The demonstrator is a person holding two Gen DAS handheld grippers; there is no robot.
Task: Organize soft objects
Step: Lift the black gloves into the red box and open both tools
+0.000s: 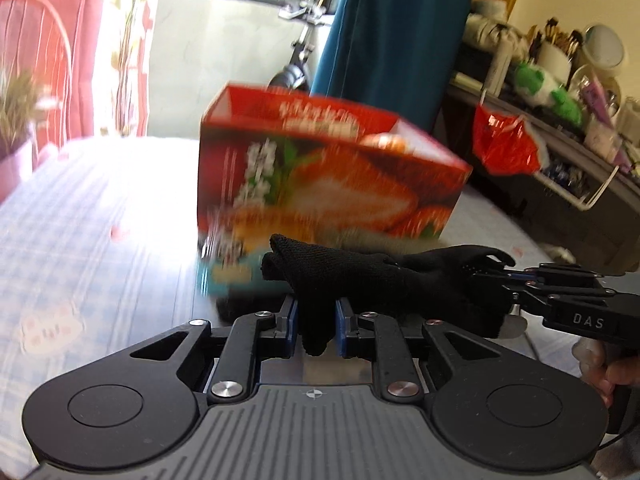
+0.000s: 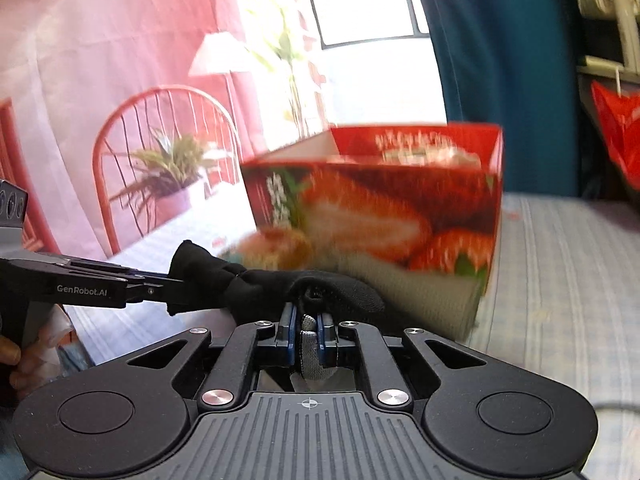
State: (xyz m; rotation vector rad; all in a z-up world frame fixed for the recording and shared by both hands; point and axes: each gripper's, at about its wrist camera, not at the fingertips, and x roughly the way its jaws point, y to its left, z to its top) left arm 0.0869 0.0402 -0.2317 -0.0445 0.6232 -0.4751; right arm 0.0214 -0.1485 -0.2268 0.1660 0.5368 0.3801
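A black knit glove (image 1: 360, 276) hangs stretched between my two grippers, in front of an open red box printed with strawberries (image 1: 320, 176). My left gripper (image 1: 316, 312) is shut on one end of the glove. My right gripper (image 1: 486, 270) comes in from the right and is shut on the other end. In the right wrist view the right gripper (image 2: 307, 334) pinches the glove's grey-lined edge, the glove (image 2: 272, 284) runs left to the left gripper (image 2: 176, 284), and the box (image 2: 372, 208) stands just behind.
The box stands on a table with a pale checked cloth (image 1: 100, 220). A cluttered shelf (image 1: 560, 120) with a red bag (image 1: 504, 140) is at the right. A red chair (image 2: 160, 152) and potted plant (image 2: 168, 176) are behind the table.
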